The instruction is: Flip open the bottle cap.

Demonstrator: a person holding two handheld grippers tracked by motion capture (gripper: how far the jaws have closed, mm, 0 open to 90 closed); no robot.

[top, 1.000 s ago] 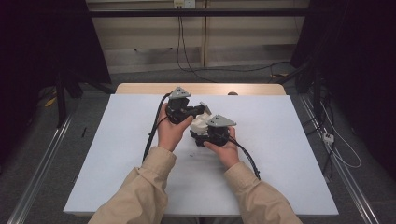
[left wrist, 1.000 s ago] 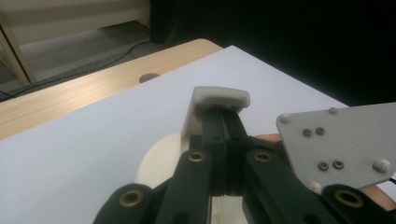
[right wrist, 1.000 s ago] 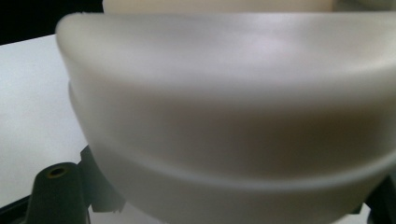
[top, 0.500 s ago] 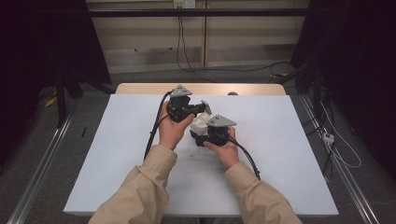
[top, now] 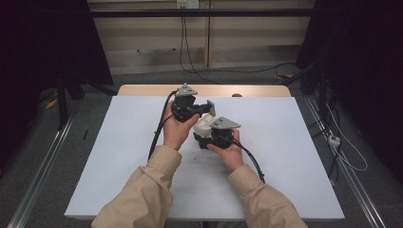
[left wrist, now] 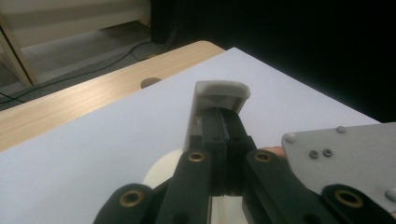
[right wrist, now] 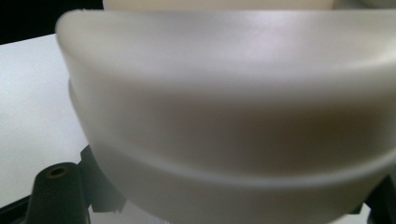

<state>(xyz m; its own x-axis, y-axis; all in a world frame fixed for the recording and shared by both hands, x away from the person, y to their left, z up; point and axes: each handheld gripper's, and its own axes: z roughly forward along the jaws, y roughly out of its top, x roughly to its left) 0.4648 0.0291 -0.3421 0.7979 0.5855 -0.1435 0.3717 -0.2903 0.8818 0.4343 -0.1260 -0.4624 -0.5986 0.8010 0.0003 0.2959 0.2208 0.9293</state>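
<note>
While both grippers were held close together over the middle of the white surface [top: 285, 156], no brand, label or readable writing appeared on any item in any view.

Left gripper [top: 204, 107]: held in the left hand [top: 178, 130], above the surface, jaws pointing toward the person's right. In the left gripper view [left wrist: 219, 126] the two black jaws stood together, clamped on a flat, pale plastic piece [left wrist: 217, 100] whose rounded end stood up past the jaw tips. In the high view the same piece [top: 210, 108] showed as a small grey-white tab at the jaw tips. A black cable [top: 159, 128] trailed from this gripper down along the left forearm.

Right gripper [top: 204, 130]: held in the right hand [top: 230, 149], just beside and nearer the person than the left gripper, with a grey three-cornered plate [top: 224, 123] on top. An off-white rounded object [top: 203, 124] lay at its jaw end, directly below the left gripper's jaws. In the right gripper view this off-white curved body [right wrist: 224, 112], with a stepped band along its lower edge, sat close before the camera, between and over the jaws; black jaw parts [right wrist: 58, 191] showed at the lower left corner. Whether those jaws were clamped on it could not be told.

Surface: white sheet over a wooden tabletop [top: 256, 90], whose far edge was exposed, with a round hole [left wrist: 150, 83] in the wood seen from the left gripper view. Beige sleeves [top: 142, 194] covered both forearms.
</note>
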